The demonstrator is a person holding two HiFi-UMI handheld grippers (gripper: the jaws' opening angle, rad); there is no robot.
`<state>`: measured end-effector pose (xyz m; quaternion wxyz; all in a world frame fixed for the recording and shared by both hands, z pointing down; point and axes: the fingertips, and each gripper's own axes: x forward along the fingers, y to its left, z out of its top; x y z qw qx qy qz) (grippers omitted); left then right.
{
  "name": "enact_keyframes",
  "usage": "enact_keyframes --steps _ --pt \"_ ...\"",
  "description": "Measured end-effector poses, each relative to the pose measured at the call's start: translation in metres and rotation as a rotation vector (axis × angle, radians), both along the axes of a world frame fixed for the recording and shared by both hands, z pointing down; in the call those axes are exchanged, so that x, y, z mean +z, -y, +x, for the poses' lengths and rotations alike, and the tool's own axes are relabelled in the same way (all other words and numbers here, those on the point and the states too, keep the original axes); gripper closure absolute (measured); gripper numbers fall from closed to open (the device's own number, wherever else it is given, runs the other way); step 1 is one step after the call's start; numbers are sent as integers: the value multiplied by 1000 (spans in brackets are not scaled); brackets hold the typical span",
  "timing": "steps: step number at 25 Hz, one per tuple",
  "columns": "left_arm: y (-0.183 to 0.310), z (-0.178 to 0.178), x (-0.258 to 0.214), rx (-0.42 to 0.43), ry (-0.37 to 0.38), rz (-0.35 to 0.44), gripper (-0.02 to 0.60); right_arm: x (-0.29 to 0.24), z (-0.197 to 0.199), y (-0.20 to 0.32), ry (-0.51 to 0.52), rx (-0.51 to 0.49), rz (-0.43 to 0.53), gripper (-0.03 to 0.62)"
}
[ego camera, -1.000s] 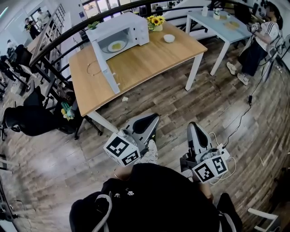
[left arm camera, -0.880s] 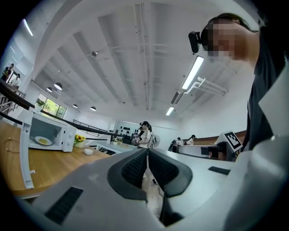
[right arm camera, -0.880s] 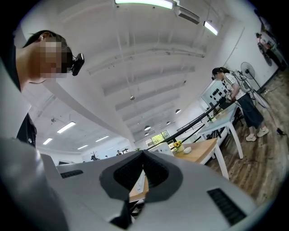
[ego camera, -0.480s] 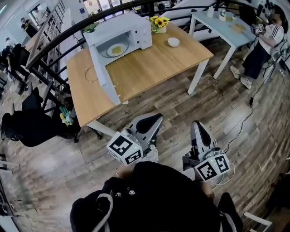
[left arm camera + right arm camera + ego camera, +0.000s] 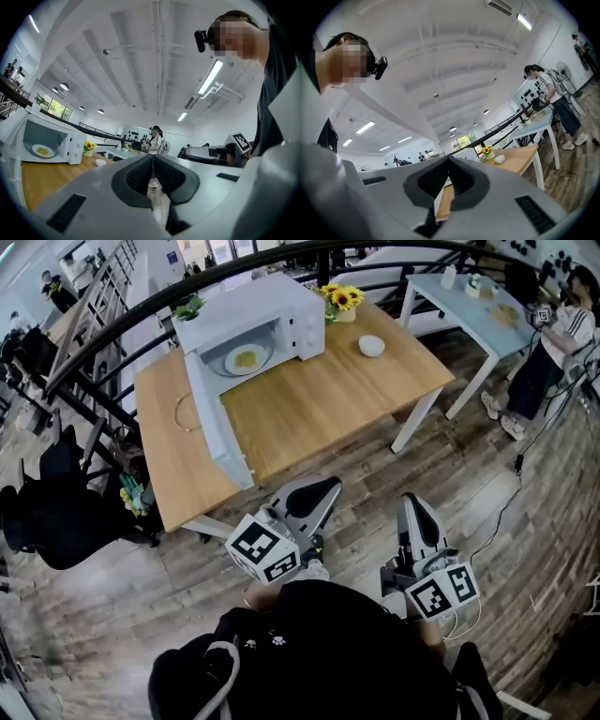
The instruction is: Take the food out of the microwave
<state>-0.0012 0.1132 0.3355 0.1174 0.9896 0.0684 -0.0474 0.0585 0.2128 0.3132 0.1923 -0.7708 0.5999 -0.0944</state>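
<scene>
Table (image 5: 328,399) and microwave (image 5: 248,329) closer in head view than in earlier frames; person has advanced. Door (image 5: 217,423) open at left; plate of food (image 5: 247,358) inside cavity, untouched. Left gripper (image 5: 323,486): jaws clenched, empty; plate ahead, slightly leftward, well apart. Right gripper (image 5: 410,502): jaws clenched, empty, farther from opening. Left is nearer.

The microwave (image 5: 251,315) stands on the wooden table (image 5: 328,399), door (image 5: 220,427) open. A plate (image 5: 232,366) of food (image 5: 247,358) sits inside. The left gripper (image 5: 317,493) and right gripper (image 5: 413,507) hover near the table.
</scene>
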Motion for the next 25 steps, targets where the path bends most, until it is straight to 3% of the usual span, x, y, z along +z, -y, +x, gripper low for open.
enact_keyframes --steps 14,25 --pt "86 50 4 4 -5 -3 560 2 42 89 -9 -8 -19 593" --pt "145 55 15 -105 41 36 559 7 50 149 -4 -84 -40 592"
